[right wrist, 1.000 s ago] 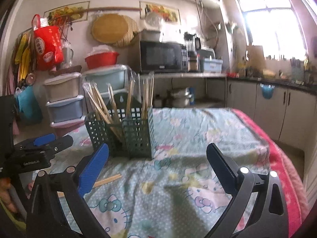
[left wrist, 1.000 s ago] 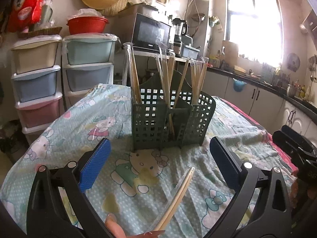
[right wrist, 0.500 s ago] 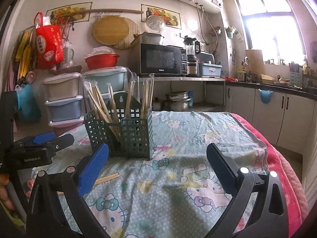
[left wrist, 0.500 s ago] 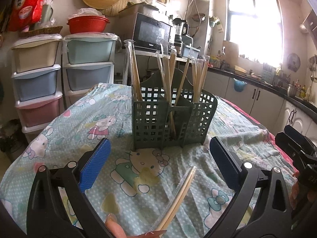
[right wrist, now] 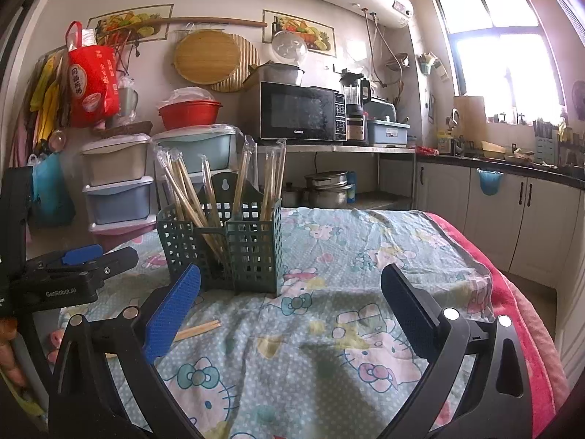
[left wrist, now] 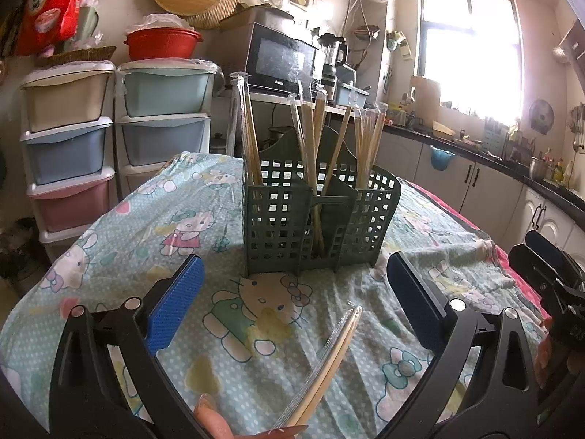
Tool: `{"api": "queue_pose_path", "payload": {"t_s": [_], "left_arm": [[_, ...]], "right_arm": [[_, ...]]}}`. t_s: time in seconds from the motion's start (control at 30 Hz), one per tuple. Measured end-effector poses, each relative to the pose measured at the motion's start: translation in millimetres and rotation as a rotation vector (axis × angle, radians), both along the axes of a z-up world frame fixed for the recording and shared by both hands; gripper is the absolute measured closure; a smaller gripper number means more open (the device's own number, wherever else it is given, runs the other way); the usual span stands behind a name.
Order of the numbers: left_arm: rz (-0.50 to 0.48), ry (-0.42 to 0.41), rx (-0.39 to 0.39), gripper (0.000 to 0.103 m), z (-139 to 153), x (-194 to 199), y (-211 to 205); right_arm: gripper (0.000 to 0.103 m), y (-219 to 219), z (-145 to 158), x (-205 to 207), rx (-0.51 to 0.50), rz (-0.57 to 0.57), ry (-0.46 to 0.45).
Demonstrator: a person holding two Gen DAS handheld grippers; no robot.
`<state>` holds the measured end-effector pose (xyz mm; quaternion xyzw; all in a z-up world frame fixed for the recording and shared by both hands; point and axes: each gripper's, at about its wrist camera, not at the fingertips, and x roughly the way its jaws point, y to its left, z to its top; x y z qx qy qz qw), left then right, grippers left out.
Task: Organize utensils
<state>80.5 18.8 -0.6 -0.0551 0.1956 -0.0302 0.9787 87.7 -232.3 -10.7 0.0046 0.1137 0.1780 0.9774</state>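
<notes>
A dark green slotted utensil holder (left wrist: 318,223) stands on the table and holds several plastic-wrapped chopstick pairs upright; it also shows in the right wrist view (right wrist: 226,245). One wrapped chopstick pair (left wrist: 323,366) lies on the cloth between the jaws of my open left gripper (left wrist: 296,303), its near end by a fingertip at the bottom edge. Its tip shows in the right wrist view (right wrist: 199,329). My right gripper (right wrist: 290,303) is open and empty, to the right of the holder. It appears in the left wrist view (left wrist: 548,281), and the left gripper appears in the right wrist view (right wrist: 69,274).
A Hello Kitty cloth (right wrist: 347,292) covers the table, with a red blanket edge (right wrist: 512,292) at right. Plastic drawer towers (left wrist: 73,153) stand behind left. A microwave (right wrist: 299,111) and counter cabinets (right wrist: 512,212) line the back and right.
Both cameras have risen or tilted slightly. The chopstick pair and the holder have not moved, and both grippers stay open.
</notes>
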Motion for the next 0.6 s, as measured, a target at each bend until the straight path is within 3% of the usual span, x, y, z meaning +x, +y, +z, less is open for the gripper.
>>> {"api": "queue_pose_path", "payload": {"t_s": [0.6], "left_arm": [[0.002, -0.001, 0.001, 0.011, 0.4, -1.0, -0.9]], "right_arm": [[0.007, -1.1, 0.5, -1.4, 0.001, -0.005, 0.0]]}}
